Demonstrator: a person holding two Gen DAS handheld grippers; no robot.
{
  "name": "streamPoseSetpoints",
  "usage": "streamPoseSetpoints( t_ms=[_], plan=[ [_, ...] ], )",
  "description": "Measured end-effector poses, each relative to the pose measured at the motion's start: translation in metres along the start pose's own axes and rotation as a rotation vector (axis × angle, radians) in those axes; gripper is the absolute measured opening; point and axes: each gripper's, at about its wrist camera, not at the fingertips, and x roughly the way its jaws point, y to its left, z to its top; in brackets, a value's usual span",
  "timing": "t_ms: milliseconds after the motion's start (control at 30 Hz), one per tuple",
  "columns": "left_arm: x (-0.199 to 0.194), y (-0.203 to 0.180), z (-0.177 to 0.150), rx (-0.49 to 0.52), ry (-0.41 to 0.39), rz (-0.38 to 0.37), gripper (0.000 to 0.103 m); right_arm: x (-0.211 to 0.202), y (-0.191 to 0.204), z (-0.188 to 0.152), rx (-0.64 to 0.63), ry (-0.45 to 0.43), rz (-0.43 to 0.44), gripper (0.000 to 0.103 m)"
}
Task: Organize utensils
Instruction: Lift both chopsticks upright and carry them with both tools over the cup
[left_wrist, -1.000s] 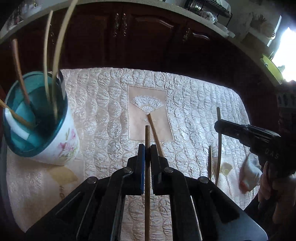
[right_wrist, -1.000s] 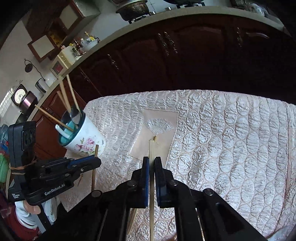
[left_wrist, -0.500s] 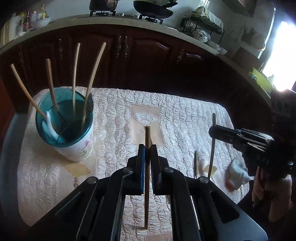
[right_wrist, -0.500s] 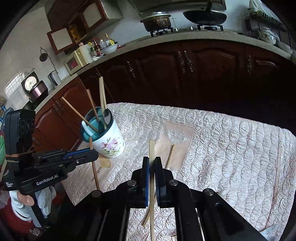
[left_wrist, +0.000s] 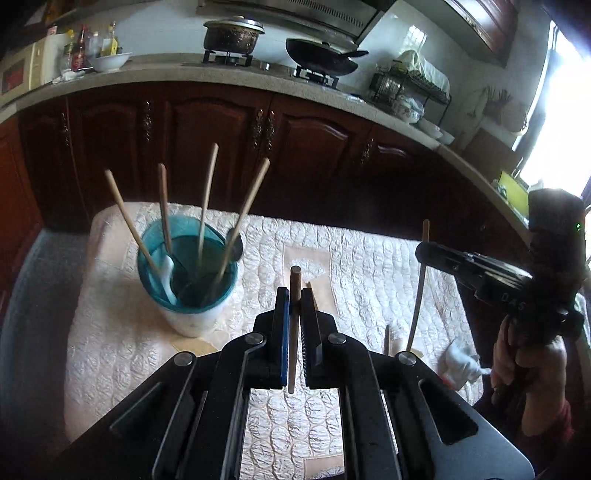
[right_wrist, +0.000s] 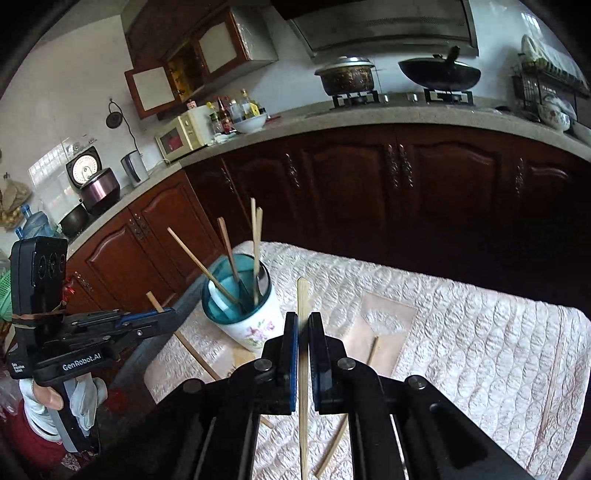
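At the left of the table stands the white ceramic cup with a pink flower print and a teal inside (left_wrist: 188, 284), on the cream quilted tablecloth (left_wrist: 369, 266). In the cup four light wooden chopsticks (left_wrist: 207, 199) lean in different directions, together with a white spoon (left_wrist: 167, 271) and a dark metal spoon (left_wrist: 236, 243) whose bowl shows over the rim.

To the right of the cup, above the cloth, the left gripper (left_wrist: 294, 295) has its two fingers closed on a darker brown wooden chopstick (left_wrist: 293, 325). The stick passes between the pads, and its round end rises a little over the fingertips. It is lifted and does not touch the cloth (the right wrist view shows it tilted in the air beside the cup).

Behind this gripper a short piece of one more chopstick (left_wrist: 312, 295) lies on the beige square patch with a fan pattern (left_wrist: 295, 258).

More to the right, the right gripper (right_wrist: 303, 321) also grips a chopstick, a pale flat bamboo one (right_wrist: 303, 369), with the fingers tight on its middle. This stick stands nearly upright, with its top end above the fingers.

On the cloth under this gripper lies a loose chopstick (right_wrist: 351, 413), and at the far right edge of the cloth a thin pale stick (right_wrist: 554, 373) lies alone.
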Motion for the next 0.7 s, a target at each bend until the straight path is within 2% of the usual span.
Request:
streamPoseSetpoints(
  t_ms=[233,433,567,700],
  plan=[
    [-0.041,0.01,0.036,0.005,-0.077,0.011,0.004,0.003,0.02,0.035,-0.028,-0.049,0.046,0.005],
    [-0.065,0.021,0.074,0.023,-0.18,0.089,0.004,0.018,0.046,0.077,-0.033,-0.114,0.087,0.005],
    [-0.061,0.032,0.092,0.023,-0.213,0.152,0.004,0.04,0.067,0.101,-0.046,-0.144,0.1,0.005],
    [-0.042,0.048,0.107,0.021,-0.231,0.217,0.004,0.068,0.085,0.12,-0.06,-0.164,0.092,0.005]
  ],
)
